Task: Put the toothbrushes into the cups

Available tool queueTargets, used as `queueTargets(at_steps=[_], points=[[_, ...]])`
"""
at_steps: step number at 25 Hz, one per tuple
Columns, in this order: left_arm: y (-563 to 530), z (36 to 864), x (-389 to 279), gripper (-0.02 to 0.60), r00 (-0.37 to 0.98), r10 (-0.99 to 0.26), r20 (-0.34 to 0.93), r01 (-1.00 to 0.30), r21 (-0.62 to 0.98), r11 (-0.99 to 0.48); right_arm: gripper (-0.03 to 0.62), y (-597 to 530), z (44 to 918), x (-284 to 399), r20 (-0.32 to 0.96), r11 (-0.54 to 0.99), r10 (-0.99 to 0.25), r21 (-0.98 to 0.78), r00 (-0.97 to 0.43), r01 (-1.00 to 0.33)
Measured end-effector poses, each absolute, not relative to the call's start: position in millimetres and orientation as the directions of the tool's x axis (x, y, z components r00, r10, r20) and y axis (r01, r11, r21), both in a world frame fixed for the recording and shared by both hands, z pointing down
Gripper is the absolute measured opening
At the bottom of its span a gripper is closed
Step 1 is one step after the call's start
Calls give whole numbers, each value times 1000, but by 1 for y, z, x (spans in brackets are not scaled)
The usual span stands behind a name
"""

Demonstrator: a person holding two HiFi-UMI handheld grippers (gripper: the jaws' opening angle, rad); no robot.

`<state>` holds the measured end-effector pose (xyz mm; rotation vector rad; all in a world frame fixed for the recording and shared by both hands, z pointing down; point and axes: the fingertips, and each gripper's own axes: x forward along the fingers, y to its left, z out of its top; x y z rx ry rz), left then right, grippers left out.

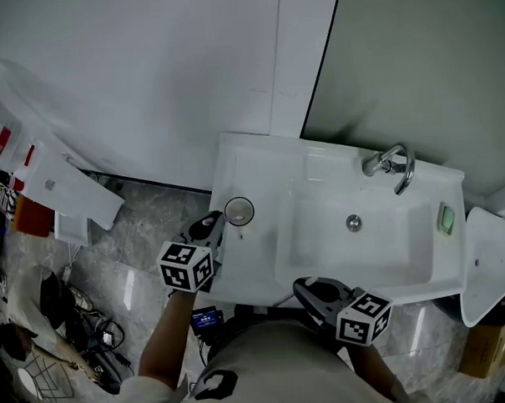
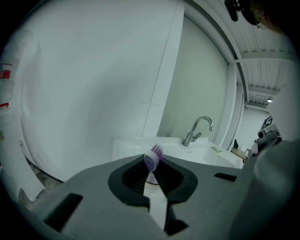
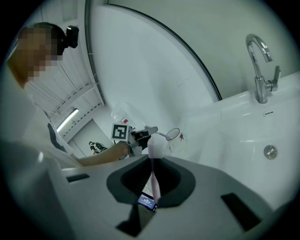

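Left gripper (image 1: 210, 228) clamped on purple toothbrush (image 2: 152, 160), head up, just short of clear cup (image 1: 239, 211). Right gripper (image 1: 313, 291), clamping pink toothbrush (image 3: 153, 152), sits farther from the cup.

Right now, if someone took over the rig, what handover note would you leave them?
Left gripper: shut on purple brush, right beside the cup on the sink left ledge.
Right gripper: shut on pink brush, at the sink's front edge, away from the cup.
Done: both brushes in hand; the cup looks empty.
Left: put the purple brush in the cup, then place the pink one. Only one cup is in view.
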<state>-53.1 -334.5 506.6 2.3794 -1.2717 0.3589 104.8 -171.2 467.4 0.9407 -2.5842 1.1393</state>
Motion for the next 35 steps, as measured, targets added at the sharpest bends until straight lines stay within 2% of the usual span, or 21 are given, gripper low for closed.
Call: queueTargets(at_steps=[10,26,30,35], points=[[-340,533,-47,38,532,-719,447,-846,239,-477,29,-174,471,113,388,483,-504,-614,-772,-624],[-344,544,-49,38,527,-736,425,-850,272,-452,29,-174,473,120,400,481,-499,-610,-768,-630],[-342,546,-50,121,519,-737,432,-854,260,-450,29,-174,473,119,401,491,-494,-603,-771,-628],[-334,538,-57,164,514,-741,432,-858,252,-448,29,-171,470,115,407,502,-486,-595,-773,-628]])
